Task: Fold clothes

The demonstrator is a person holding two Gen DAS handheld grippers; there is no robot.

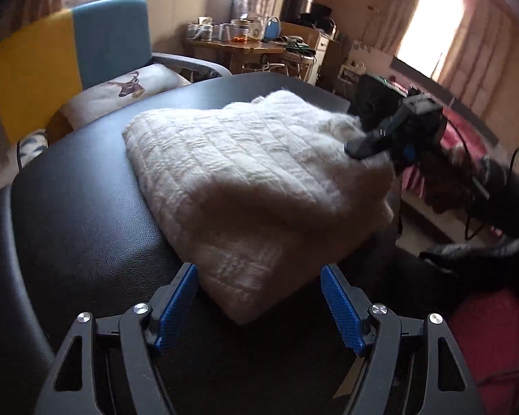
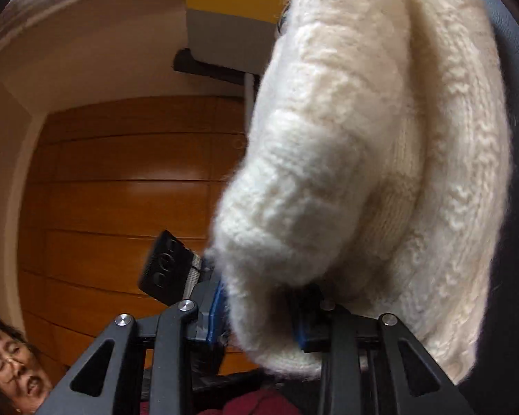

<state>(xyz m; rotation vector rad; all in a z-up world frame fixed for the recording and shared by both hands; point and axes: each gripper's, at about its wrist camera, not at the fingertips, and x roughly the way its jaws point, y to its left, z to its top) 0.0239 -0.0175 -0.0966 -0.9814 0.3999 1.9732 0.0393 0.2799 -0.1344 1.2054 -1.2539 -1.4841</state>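
A fluffy white knitted sweater (image 1: 245, 173) lies folded on the black padded table (image 1: 86, 224). My left gripper (image 1: 259, 276) is open, its blue pads (image 1: 176, 304) apart on either side of the sweater's near corner without pressing on it. At the sweater's right edge my right gripper (image 1: 373, 145) holds the knit. In the right wrist view the sweater (image 2: 346, 155) hangs in thick folds, and my right gripper (image 2: 259, 314) is shut on a bulging fold between its blue pads (image 2: 214, 314).
A yellow and blue chair (image 1: 69, 45) with a deer cushion (image 1: 128, 83) stands behind the table. A wooden side table (image 1: 238, 48) with jars is further back. Red cloth (image 1: 494, 339) lies at the right. A wooden panelled wall (image 2: 121, 190) and a person (image 2: 14, 373) show in the right wrist view.
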